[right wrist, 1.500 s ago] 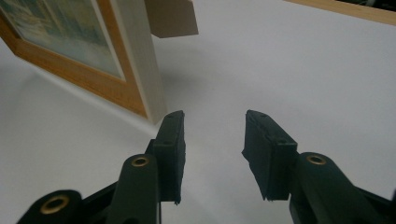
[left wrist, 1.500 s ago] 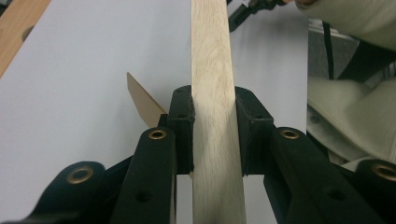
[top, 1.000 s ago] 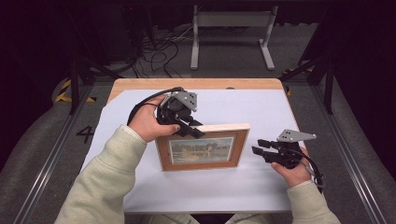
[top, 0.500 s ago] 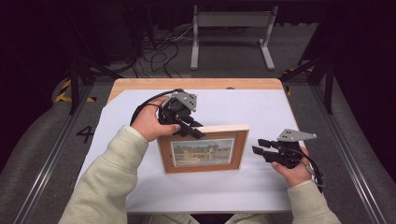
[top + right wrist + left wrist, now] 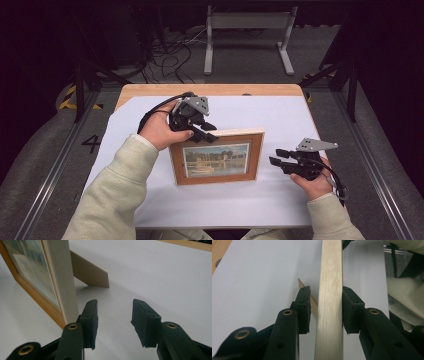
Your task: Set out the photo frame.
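A wooden picture frame [image 5: 215,160] with a painted landscape stands upright on the white sheet, propped by its back stand [image 5: 90,273]. My left gripper [image 5: 209,134] reaches over its top left corner. In the left gripper view [image 5: 325,307] the pale top edge [image 5: 329,290] runs between the jaws, which have just been opening. The left pad [image 5: 303,307] stands clear of the wood and the right pad lies close beside it. My right gripper [image 5: 277,156] rests on the sheet just right of the frame. It is open [image 5: 115,315], with nothing between its jaws.
A white sheet [image 5: 280,115] covers the wooden table [image 5: 210,90], whose far edge shows bare wood. Beyond the table are a dark floor, loose cables [image 5: 170,50] and a grey metal stand [image 5: 247,30]. Metal rails run along both sides.
The left gripper's jaws stand a little wider around the frame's top edge. Both hands and the frame have hardly moved.
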